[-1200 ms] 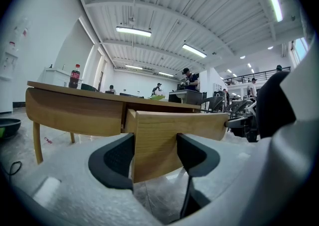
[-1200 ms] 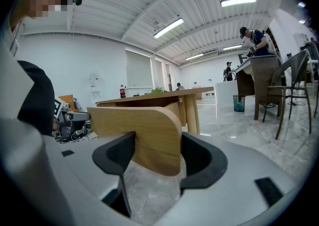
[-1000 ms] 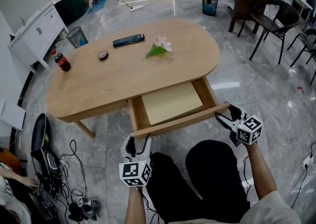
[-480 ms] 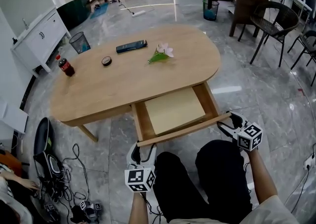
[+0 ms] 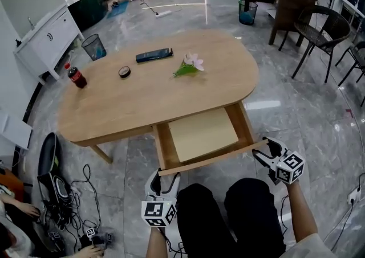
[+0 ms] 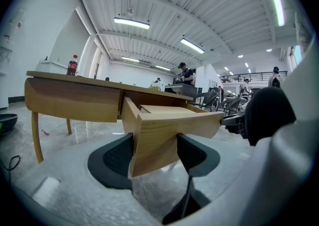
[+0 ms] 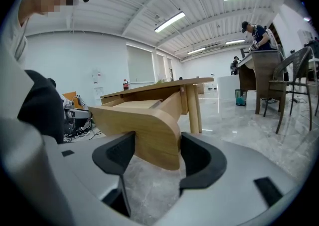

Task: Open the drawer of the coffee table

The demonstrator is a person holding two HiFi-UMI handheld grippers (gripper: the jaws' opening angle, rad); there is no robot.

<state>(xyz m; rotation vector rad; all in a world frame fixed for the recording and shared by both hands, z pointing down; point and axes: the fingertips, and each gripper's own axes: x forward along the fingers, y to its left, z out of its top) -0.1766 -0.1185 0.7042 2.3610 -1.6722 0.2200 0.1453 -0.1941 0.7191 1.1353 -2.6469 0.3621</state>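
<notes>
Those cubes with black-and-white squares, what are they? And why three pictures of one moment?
The cubes are parts of two hand-held grippers, simple two-jaw tongs; no robot, a seated person holds one in each hand. The wide picture comes from a camera on the person's head, looking down. The other two come from cameras on the grippers, looking along their jaws. The left gripper clamps the drawer front's left end, the right gripper its right end; the drawer is pulled out. On the coffee table: a cola bottle, a small round black thing, a dark remote-like bar, a pink flower.
</notes>
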